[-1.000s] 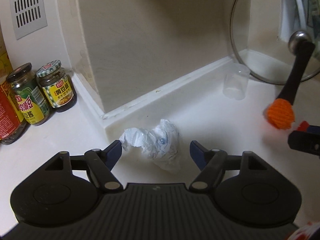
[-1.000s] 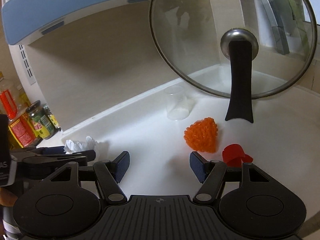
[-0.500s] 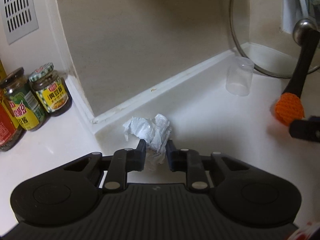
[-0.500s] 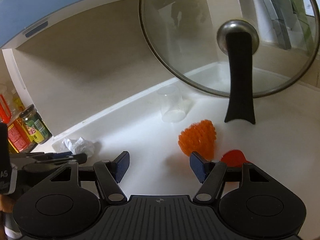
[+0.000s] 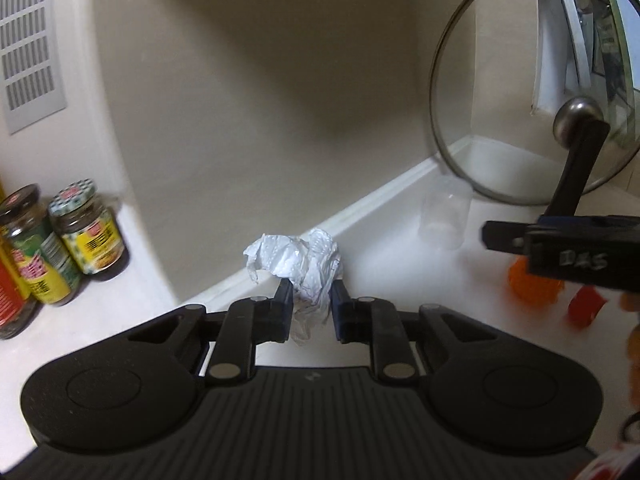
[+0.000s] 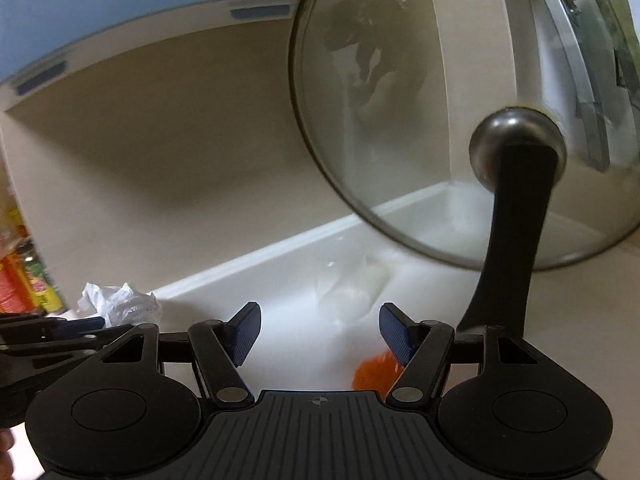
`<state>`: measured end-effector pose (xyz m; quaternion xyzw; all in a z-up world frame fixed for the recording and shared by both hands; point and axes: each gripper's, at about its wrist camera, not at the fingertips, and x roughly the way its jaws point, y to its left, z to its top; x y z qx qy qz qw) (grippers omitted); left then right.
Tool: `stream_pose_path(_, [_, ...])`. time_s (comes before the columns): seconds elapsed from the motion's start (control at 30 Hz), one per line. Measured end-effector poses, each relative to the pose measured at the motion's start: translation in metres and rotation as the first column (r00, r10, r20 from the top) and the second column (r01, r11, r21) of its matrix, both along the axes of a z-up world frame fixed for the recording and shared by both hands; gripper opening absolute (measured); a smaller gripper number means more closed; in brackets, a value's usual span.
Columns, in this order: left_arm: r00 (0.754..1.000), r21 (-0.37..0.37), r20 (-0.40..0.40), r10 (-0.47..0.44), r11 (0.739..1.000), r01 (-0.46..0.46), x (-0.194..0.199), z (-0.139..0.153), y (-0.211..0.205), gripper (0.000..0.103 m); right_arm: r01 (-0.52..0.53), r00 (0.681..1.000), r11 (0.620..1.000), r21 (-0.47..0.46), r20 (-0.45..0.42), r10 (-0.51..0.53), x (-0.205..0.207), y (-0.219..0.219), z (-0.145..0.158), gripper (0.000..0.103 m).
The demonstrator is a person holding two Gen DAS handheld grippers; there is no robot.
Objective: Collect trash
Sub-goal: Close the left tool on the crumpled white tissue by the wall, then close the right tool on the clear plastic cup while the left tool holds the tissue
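Note:
A crumpled white plastic wad (image 5: 298, 258) sits pinched between the blue pads of my left gripper (image 5: 310, 296), which is shut on it and holds it a little above the white counter (image 5: 380, 272). In the right wrist view the same wad (image 6: 120, 304) shows at the far left. My right gripper (image 6: 320, 320) stands open over the counter with nothing between its fingers. A clear plastic cup (image 6: 352, 292) is just beyond its fingertips. An orange knobbly piece (image 6: 376, 372) lies partly hidden under its right finger. A small red cap (image 5: 586, 306) lies beside the orange piece (image 5: 532, 284).
A large glass pot lid (image 6: 400, 120) with a black handle (image 6: 516, 240) leans against the wall at the right. Sauce jars (image 5: 88, 236) stand on the counter at the left, below a vent grille (image 5: 28, 40). A beige wall closes the back.
My left gripper has closed on the white wad and lifted it off the counter. My right gripper has moved across toward the clear cup, and the orange piece now sits under its right finger.

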<state>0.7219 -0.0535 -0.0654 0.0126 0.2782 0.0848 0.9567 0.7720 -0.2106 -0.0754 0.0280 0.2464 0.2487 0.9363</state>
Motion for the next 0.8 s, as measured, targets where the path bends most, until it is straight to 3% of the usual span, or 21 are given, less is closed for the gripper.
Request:
stream_pose_path(0.43, [0.998,-0.009,0.043,-0.052,0.999,0.052,0.051,0.017,-0.019,0.019,-0.004,1.0,1.0,0.02,-0.014,0.005,0.057,0.005,-0.008,0.065])
stream_pose_path(0.57, [0.998,-0.013,0.041,-0.045,0.999,0.046,0.062,0.018,-0.02,0.019,-0.016,0.999,1.0,0.02,-0.028,0.017,0.065,0.006,-0.01,0.057])
stream_pose_path(0.8, [0.999,-0.01,0.031,-0.042,0.999,0.042,0.063,0.018,-0.02,0.019,-0.037,0.999,0.999,0.007,-0.03,0.037,0.077,0.012,-0.013,0.055])
